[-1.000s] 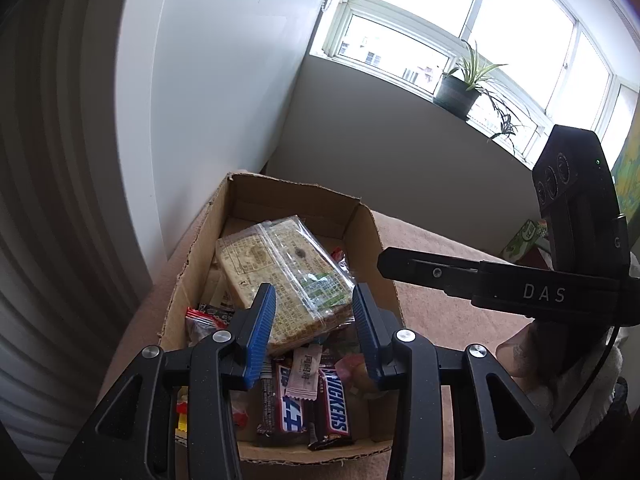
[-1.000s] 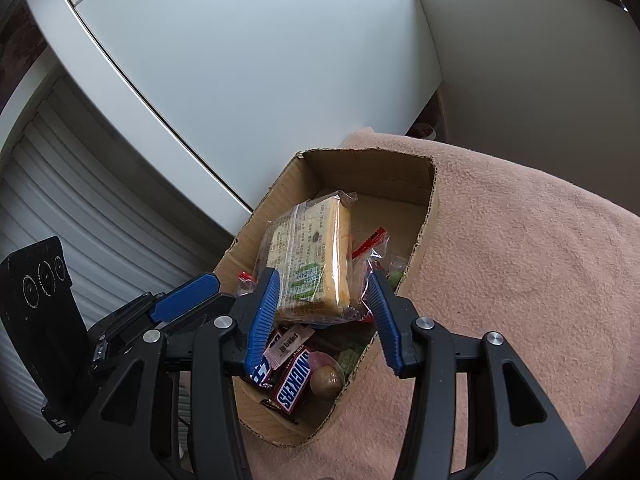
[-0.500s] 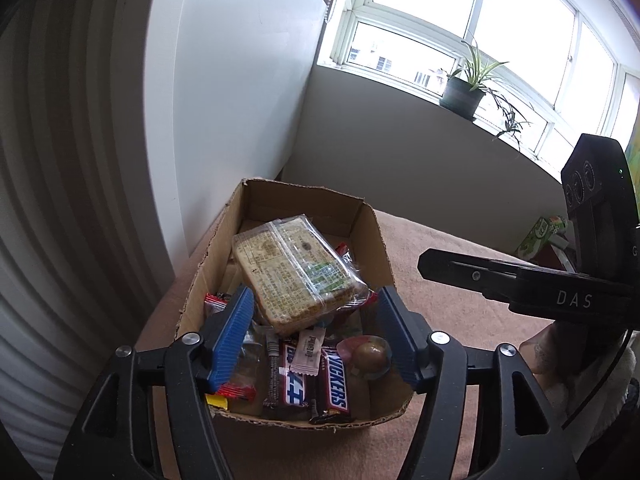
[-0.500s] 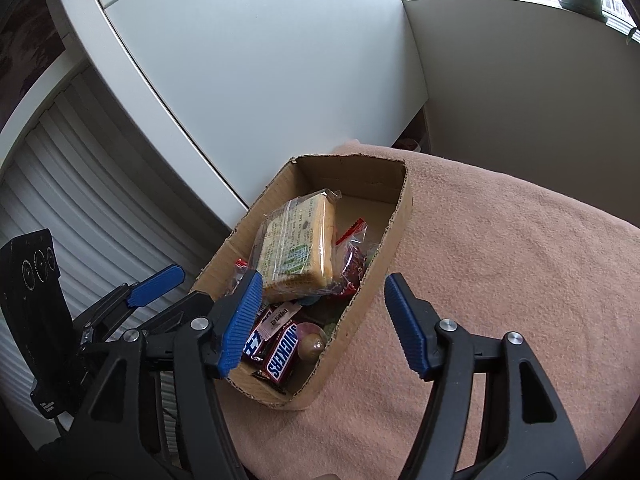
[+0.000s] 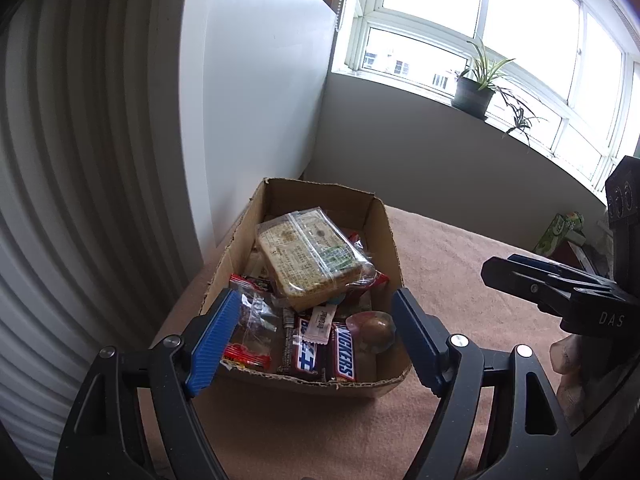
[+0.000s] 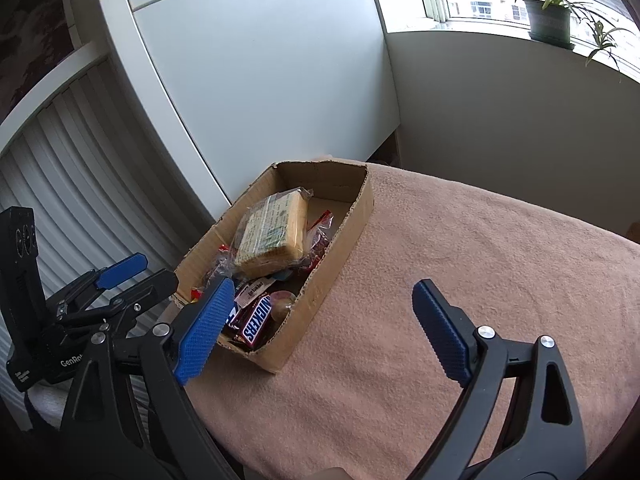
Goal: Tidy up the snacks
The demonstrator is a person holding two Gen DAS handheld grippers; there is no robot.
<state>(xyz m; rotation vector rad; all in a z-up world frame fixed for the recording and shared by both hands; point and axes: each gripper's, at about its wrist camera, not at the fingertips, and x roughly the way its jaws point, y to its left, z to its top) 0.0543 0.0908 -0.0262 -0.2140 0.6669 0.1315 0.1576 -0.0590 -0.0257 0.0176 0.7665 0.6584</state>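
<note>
A: Where did the cardboard box (image 5: pixel 384 236) sit?

B: On the pink cloth (image 6: pixel 480 260), ahead of both tools. The left gripper (image 5: pixel 316 340) hung over its near end, fingers spread and empty. The right gripper (image 6: pixel 324 328) was spread too, the box at its 11 o'clock.

A: And inside?

B: The wrapped cracker pack (image 5: pixel 312 256) lay on top, covering whatever sat beneath. At 6 o'clock a Snickers bar (image 5: pixel 344 354) showed, half its label cut by the rim. A round brownish item (image 5: pixel 374 330) beside it was hard to identify.
</note>
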